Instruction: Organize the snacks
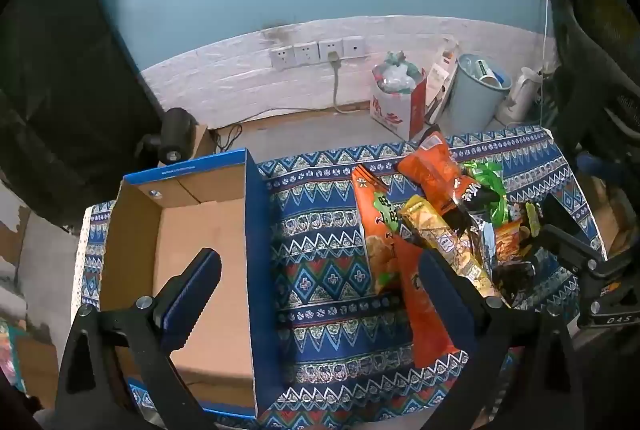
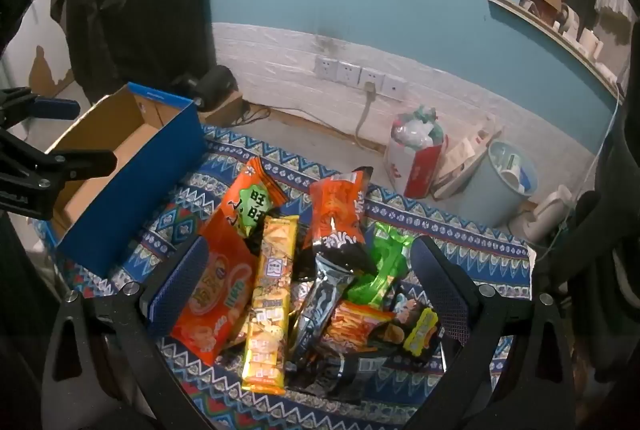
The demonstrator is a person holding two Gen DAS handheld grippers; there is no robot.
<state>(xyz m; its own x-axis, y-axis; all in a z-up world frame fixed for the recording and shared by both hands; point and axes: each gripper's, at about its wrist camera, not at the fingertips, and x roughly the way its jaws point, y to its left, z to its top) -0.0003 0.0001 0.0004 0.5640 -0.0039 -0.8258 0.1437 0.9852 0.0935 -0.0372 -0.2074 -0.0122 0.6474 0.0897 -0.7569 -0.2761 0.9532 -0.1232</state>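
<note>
Your right gripper [image 2: 304, 290] hangs tilted down over the heap of snack packets [image 2: 304, 290], its jaws spread wide and gripping nothing. Between its blue pads [image 2: 180, 282] you see the long yellow packet [image 2: 270, 306] running toward you, with the big orange bag [image 2: 218, 294] just beside the left pad and partly hidden behind it. A green wrapper [image 2: 384, 262] and dark packets lie toward the right pad, and a second orange bag [image 2: 336, 214] sits farther off, past the fingertips.

Your left gripper [image 1: 320, 286] is likewise spread apart and empty. It straddles the blue wall of the open cardboard box [image 1: 256, 250]: its left pad [image 1: 192, 294] hovers over the bare box floor, its right pad [image 1: 444, 294] over the near edge of the heap. All the snacks lie on the patterned cloth [image 1: 320, 230], right of the box; none is in the box.
</note>
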